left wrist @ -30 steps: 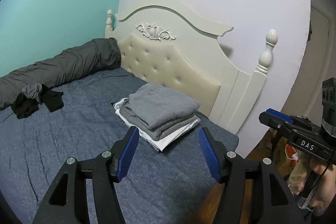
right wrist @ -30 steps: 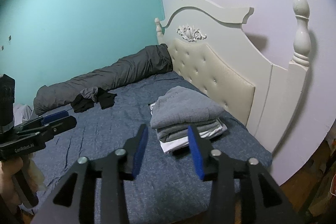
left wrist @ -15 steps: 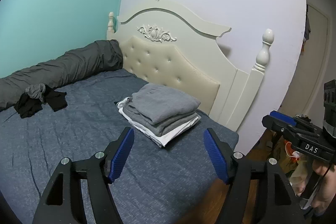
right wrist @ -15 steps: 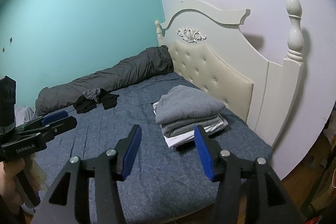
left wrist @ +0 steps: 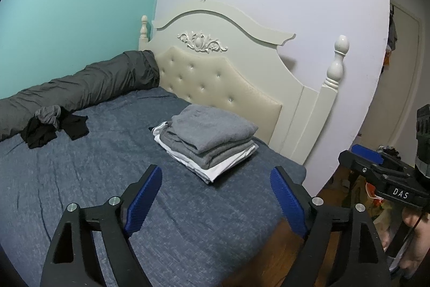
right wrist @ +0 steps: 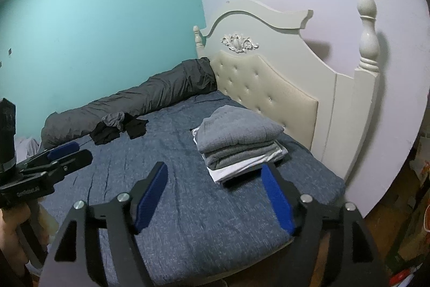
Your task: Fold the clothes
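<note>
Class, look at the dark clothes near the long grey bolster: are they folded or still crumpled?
Crumpled. The dark clothes lie in a loose, bunched heap on the bed, unlike the flat folded stack near the headboard.

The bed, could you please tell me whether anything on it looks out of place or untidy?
Yes: a crumpled heap of dark clothes lies unfolded on the blue bedspread beside the long grey bolster, apart from the neat folded stack near the headboard. Nothing looks damaged.

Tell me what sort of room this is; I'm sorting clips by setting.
A bedroom, most likely. A bed with a blue cover fills the view, a cream tufted headboard stands against the wall, and a stack of folded clothes lies on the bed.
</note>
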### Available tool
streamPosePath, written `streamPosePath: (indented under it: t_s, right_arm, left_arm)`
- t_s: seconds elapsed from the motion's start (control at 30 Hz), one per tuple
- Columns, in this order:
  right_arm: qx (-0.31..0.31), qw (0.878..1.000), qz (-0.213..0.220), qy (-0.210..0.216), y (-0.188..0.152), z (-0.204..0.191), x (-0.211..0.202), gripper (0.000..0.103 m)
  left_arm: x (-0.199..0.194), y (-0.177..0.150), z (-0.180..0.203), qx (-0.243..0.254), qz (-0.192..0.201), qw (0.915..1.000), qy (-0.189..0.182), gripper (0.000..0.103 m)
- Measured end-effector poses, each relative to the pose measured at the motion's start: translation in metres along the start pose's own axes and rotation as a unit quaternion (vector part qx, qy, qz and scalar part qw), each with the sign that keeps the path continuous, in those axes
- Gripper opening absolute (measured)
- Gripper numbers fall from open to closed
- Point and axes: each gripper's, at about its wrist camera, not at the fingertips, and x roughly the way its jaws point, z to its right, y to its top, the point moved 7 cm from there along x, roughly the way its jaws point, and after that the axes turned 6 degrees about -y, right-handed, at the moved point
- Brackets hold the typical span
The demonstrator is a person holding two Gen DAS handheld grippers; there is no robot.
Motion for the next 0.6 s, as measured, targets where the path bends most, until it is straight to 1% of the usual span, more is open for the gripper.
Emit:
streamPosePath:
  t_s: [0.13, 0.2, 0.3, 0.33, 0.4, 0.43, 0.6]
  right_arm:
    - [0.000, 1.000, -0.001, -0.005, -0.004, -0.002, -0.003, 0.081]
    - [-0.001, 1.000, 0.005, -0.010, -0.006, -0.003, -0.006, 0.085]
    - [-0.004, 1.000, 0.013, -0.019, -0.008, -0.005, -0.009, 0.088]
    - [-0.003, 1.000, 0.013, -0.021, -0.009, -0.004, -0.009, 0.089]
    - [-0.002, 1.000, 0.015, -0.024, -0.011, -0.004, -0.010, 0.096]
    - [-0.001, 1.000, 0.015, -0.026, -0.013, -0.004, -0.010, 0.097]
    - [0.005, 0.999, 0.014, -0.030, -0.018, -0.002, -0.010, 0.100]
  left_arm:
    - [-0.002, -0.004, -0.001, 0.002, 0.001, 1.0000, 0.007, 0.095]
    - [-0.003, -0.006, -0.002, 0.001, 0.001, 0.9999, 0.010, 0.097]
    - [-0.004, -0.009, -0.003, -0.001, 0.000, 0.9999, 0.014, 0.102]
    - [-0.004, -0.010, -0.004, -0.001, 0.000, 0.9999, 0.014, 0.102]
    - [-0.006, -0.011, -0.005, 0.000, 0.001, 0.9998, 0.018, 0.103]
    - [-0.007, -0.012, -0.005, 0.000, 0.001, 0.9998, 0.019, 0.103]
    - [-0.009, -0.016, -0.007, -0.005, -0.002, 0.9998, 0.020, 0.103]
